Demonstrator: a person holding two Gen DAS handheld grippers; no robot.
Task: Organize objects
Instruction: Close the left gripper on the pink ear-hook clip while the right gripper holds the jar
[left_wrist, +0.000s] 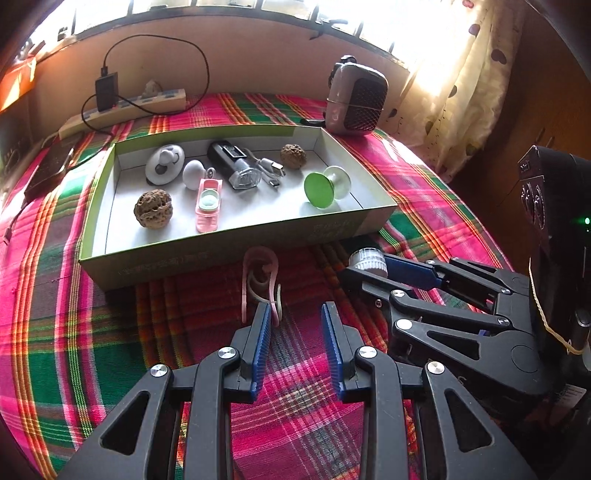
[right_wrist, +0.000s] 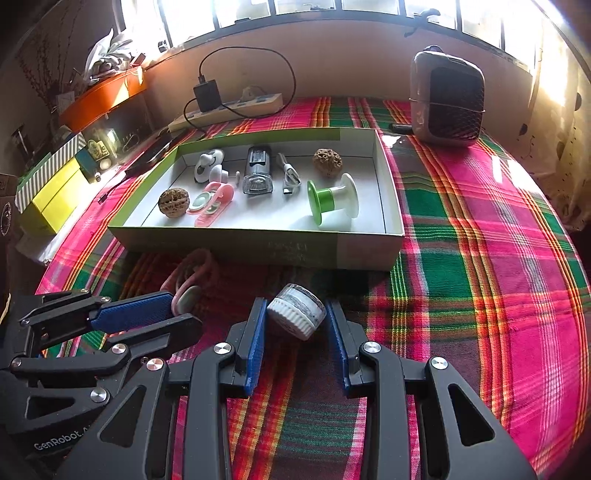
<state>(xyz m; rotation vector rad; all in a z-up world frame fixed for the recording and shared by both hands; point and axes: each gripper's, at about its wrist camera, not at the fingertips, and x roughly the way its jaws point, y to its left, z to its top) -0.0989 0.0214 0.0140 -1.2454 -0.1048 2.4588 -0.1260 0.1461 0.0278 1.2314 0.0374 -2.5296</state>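
Nearest the cameras, both grippers rest low over the plaid cloth (right_wrist: 480, 258), side by side. The right gripper (right_wrist: 297, 314) has its fingers set wide with a small clear jar (right_wrist: 297, 314), capped in ribbed white and tipped on its side, lying between the tips; whether the pads press on it cannot be told, and there seems to be a little slack on each side. The left gripper (left_wrist: 295, 317) also stands wide, and its left fingertip reaches the near end of a pink looped strap (left_wrist: 260, 280) lying on the cloth; nothing sits between its fingers.

Just beyond these two loose items is the shallow green-rimmed box (left_wrist: 236, 254), which appears to be the collecting place. It already holds a walnut (left_wrist: 153, 208) at near left, a pink clip-like case (left_wrist: 208, 201), a white round gadget (left_wrist: 165, 162) and a white egg-shaped piece (left_wrist: 193, 173), a black bike light (left_wrist: 232, 162), a coiled cable (left_wrist: 271, 170), a second walnut (left_wrist: 293, 156) at far right, and a green-and-white spool (left_wrist: 327, 186).

Judging by this, most of the sorting looks done; the jar and the strap are what remain outside.

Farther back stand a small heater (left_wrist: 356, 99) at right and a power strip (left_wrist: 125, 109) at left.
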